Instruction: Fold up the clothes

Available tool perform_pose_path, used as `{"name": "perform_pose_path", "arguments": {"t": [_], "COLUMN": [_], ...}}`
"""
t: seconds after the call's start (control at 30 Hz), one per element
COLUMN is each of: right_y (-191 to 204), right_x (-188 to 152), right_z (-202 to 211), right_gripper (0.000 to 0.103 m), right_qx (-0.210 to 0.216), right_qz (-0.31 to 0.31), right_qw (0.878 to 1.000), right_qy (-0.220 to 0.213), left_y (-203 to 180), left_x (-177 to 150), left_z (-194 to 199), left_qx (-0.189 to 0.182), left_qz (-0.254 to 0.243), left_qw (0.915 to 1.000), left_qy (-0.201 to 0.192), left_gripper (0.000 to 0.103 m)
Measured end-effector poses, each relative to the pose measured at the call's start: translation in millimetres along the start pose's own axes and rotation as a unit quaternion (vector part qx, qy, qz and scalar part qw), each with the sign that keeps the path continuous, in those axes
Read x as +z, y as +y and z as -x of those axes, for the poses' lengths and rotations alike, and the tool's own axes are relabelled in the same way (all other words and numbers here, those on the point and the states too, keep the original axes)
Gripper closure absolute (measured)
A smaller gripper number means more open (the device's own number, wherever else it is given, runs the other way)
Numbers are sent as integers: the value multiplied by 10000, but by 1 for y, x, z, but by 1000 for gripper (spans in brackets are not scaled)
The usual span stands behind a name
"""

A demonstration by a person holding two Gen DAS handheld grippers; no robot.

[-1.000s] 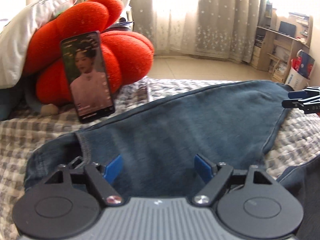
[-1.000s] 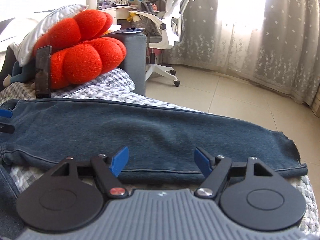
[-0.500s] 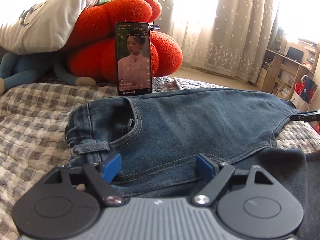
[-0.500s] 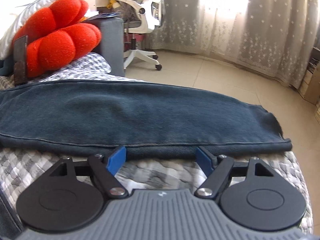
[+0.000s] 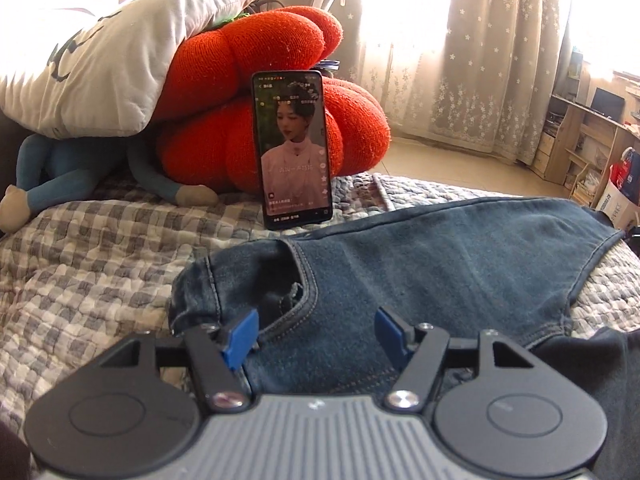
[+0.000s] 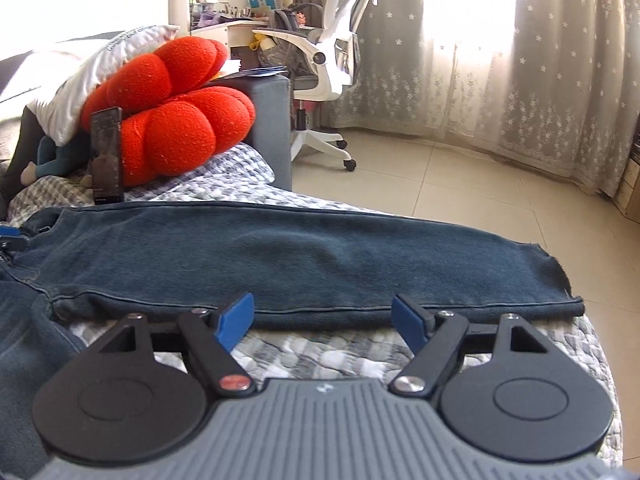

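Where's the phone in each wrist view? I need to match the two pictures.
Left wrist: phone stands upright at centre, screen facing the camera, beyond the jeans.
Right wrist: phone at far left, seen nearly edge-on, above the jeans.
Shared landmark: the red cushion right behind it in both.

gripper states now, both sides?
Left gripper: open, over the jeans waistband, holding nothing.
Right gripper: open, at the leg's near edge, holding nothing.
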State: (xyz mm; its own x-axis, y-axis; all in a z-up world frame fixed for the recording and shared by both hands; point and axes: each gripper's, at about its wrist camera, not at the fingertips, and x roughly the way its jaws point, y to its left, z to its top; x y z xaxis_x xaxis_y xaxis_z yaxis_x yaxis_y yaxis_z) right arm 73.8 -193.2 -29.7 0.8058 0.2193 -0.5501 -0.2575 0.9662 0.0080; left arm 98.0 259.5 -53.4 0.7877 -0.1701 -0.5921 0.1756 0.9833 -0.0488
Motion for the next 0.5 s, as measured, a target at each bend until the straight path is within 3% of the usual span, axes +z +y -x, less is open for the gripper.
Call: {"name": "perform_pose_path", "arguments": {"t": [0.1,0.23,0.3,0.37,0.43,0.5], "right_y": [15,27,30,32,34,35], "right_x": [-2,-6,-9,-12,-13,-14], "right_z": [-2,-9,-12,-15,-18,-19], "right_gripper": [25,25,25,25,25,25], "right_qx": [139,106,88,99,81,36], "right_qz": [90,270,323,350,401,452], "right_qw": [9998,9994,9992,9989,9985,9983], "right_qy": [56,169,229,301,359,378], "left_y": [5,21,37,52,52,44], "left_x": [9,18,22,20,16,14], "left_z": [-23,-49,-54,-61,-63,-53], "left_qx": [-218,-769,-1451,-2030,-1931,-1460], "left_qz": [-9,473,1171,1839,1874,1671], "left_qw": [9993,9921,9781,9569,9586,9724], "left_qy": [289,871,929,964,936,716], "left_gripper": [52,58,60,60,66,76]}}
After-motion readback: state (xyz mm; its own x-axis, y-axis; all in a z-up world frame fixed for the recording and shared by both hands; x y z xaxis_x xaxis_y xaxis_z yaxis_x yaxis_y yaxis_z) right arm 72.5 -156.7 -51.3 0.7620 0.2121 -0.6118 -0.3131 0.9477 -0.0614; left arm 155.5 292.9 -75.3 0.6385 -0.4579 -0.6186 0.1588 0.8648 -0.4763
